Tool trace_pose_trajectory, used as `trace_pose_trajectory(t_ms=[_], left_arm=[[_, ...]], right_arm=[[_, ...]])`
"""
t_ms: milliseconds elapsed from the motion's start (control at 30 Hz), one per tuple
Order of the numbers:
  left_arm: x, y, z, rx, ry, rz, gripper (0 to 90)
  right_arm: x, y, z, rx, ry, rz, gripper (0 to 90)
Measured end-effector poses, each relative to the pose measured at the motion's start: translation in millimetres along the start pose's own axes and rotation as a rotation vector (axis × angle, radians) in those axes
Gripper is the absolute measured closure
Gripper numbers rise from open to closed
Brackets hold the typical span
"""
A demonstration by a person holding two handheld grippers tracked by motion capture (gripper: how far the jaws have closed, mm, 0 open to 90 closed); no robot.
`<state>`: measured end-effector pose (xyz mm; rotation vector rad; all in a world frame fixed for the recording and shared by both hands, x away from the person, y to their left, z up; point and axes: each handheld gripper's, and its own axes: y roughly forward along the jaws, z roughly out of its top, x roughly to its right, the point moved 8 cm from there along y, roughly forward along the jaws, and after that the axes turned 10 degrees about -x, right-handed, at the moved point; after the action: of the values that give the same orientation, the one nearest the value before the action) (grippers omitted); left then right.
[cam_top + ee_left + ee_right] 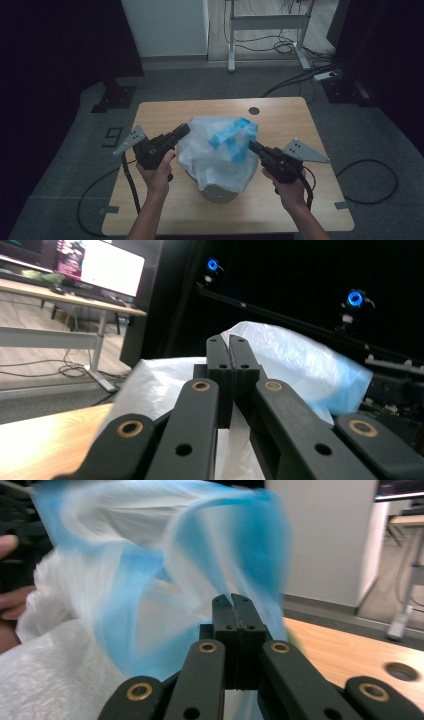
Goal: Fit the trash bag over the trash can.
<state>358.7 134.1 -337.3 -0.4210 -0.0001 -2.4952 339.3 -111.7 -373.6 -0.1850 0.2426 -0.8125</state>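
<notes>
- Left gripper point(184, 131), left of centre in the high view: black pistol-shaped body, grey three-cornered plate with small holes, black cable trailing toward the lower left.
- Right gripper point(253, 146), right of centre: same black build, grey plate, looping black cable.
- In both gripper views: matte black jaw links with brass-ringed pivots and small screw holes.
- Forearms bare, no sleeves.

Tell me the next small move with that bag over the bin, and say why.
Probably draw the two grippers apart to spread the bag's mouth. The left gripper and right gripper are both shut on the white plastic bag, one at each side, and it still sits bunched on top of the bin rather than stretched around its rim.
</notes>
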Motion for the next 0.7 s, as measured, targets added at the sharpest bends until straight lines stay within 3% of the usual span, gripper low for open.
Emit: trace_pose_trajectory(t_ms=[167,333,500,600,700], left_arm=[[-14.2,-0.5,7.5,0.026,-0.007,0.017,90.0],[-14.9,6.9,15.4,0.032,0.01,0.006,90.0],[-5.4,-1.0,10.7,0.026,0.016,-0.035,89.9],[2.9,-11.5,-6.5,0.004,0.012,-0.058,89.7],[7.9,-21.8,-25.3,-0.021,0.008,-0.055,89.4]], right_arm=[[30.5,-2.0,9.1,-0.009,0.004,-0.065,89.3],[43.6,-0.9,35.3,0.014,-0.017,-0.095,89.3],[33.1,-20.0,65.2,0.102,-0.051,-0.08,89.2],[20.8,-31.6,62.1,0.12,-0.071,-0.053,89.2],[12.9,-36.8,46.1,0.104,-0.09,-0.039,89.1]])
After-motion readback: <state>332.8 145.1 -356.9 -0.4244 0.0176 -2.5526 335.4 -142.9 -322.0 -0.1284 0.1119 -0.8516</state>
